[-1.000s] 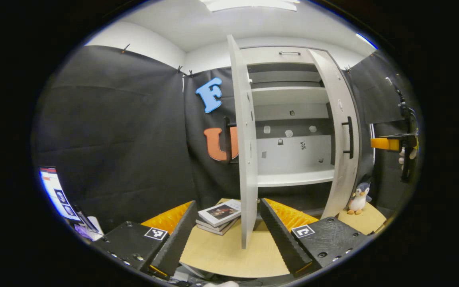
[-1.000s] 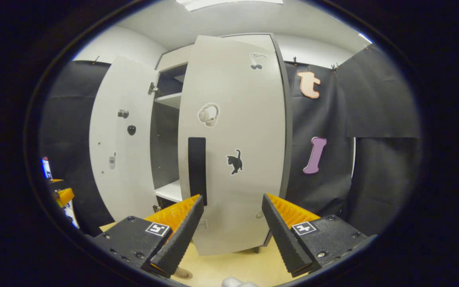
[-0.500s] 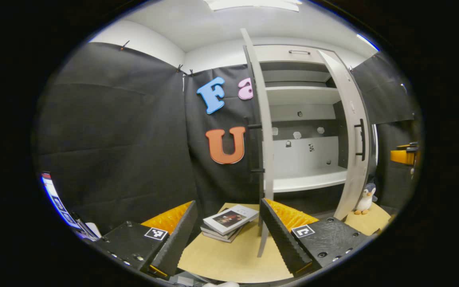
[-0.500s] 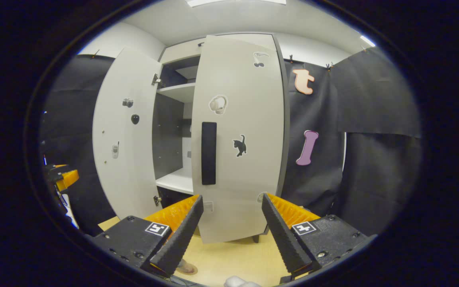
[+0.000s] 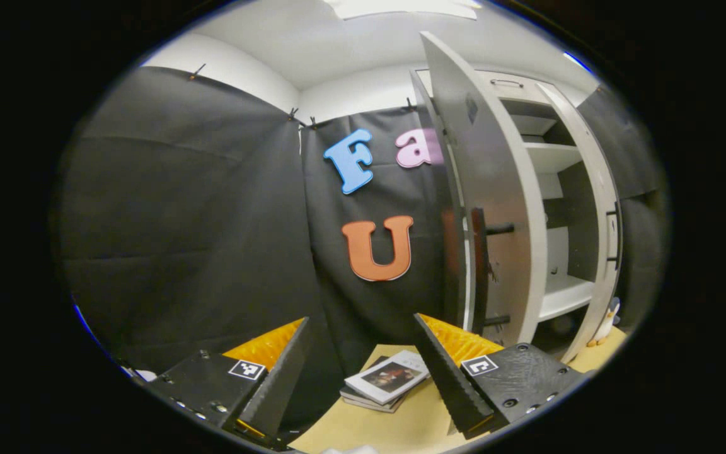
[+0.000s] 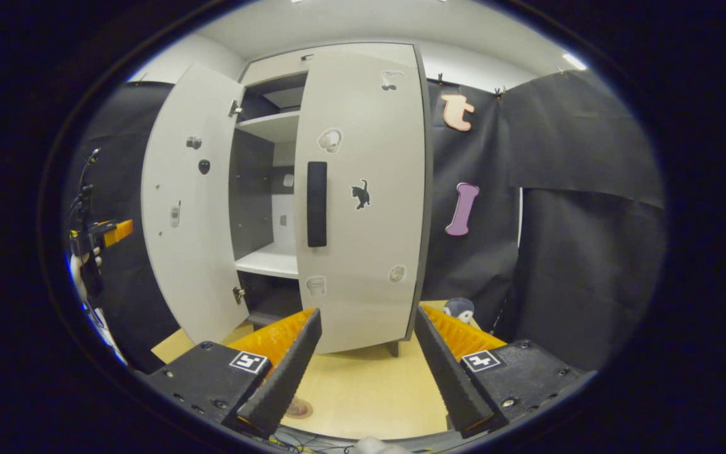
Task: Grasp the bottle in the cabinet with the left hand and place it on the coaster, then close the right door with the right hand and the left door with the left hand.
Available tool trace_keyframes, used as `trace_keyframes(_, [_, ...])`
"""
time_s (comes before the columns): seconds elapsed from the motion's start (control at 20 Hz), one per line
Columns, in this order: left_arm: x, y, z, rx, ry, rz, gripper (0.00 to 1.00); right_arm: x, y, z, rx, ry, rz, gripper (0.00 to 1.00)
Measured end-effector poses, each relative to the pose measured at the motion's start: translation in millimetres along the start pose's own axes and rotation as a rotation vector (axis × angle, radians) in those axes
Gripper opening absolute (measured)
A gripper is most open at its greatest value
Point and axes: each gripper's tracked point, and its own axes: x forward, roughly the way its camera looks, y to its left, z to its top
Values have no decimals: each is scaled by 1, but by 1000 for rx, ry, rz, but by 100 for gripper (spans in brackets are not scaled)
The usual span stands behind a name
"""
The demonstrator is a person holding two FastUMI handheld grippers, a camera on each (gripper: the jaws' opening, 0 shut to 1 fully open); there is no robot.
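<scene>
In the left gripper view, the left gripper (image 5: pixel 363 372) is held with its jaws spread apart and nothing between them, low over a light wooden table (image 5: pixel 394 425). A small stack of books (image 5: pixel 387 381) lies on the table between the two fingers as seen from the camera, not touched by either. To the right stands the white cabinet (image 5: pixel 530 94); its left door (image 5: pixel 495 189) is swung out toward the camera, showing its outer face with a dark bar handle (image 5: pixel 480 268). Behind this door, white shelves (image 5: pixel 561 296) are visible in the interior, and no bottle can be made out on them. The right door (image 5: pixel 599 208) stands partly ajar at the far side, and a penguin plush toy (image 5: pixel 607 315) sits at its foot on the table edge. In the right gripper view, the right gripper (image 6: pixel 366 372) is likewise released, jaws wide and empty, facing the right door (image 6: pixel 363 189), which is nearly closed and carries a dark vertical handle (image 6: pixel 317 203) and several stickers, among them a black cat sticker (image 6: pixel 359 193). The left door (image 6: pixel 183 208) stands wide open. A round coaster (image 6: pixel 298 407) is partly visible on the table (image 6: pixel 363 391) beside the left finger; whether the bottle rests on it cannot be told. The other gripper (image 6: pixel 101 234), held by a hand, appears at the far left.
</scene>
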Motion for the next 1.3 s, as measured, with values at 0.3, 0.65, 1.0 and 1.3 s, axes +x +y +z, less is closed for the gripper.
trace_keyframes(0.3, [31,-23,17,20,-40,-41,98,-9,-9,2,4,8,-26,98])
trace_keyframes(0.65, [38,-35,19,7,-47,-68,93,-12,-12,-2,7,13,-22,98])
trace_keyframes(1.0, [32,-47,21,25,-42,-73,96,-14,-14,-1,7,12,-12,97])
trace_keyframes(1.3, [26,-78,26,34,-43,-132,90,-16,-22,-5,19,11,-19,97])
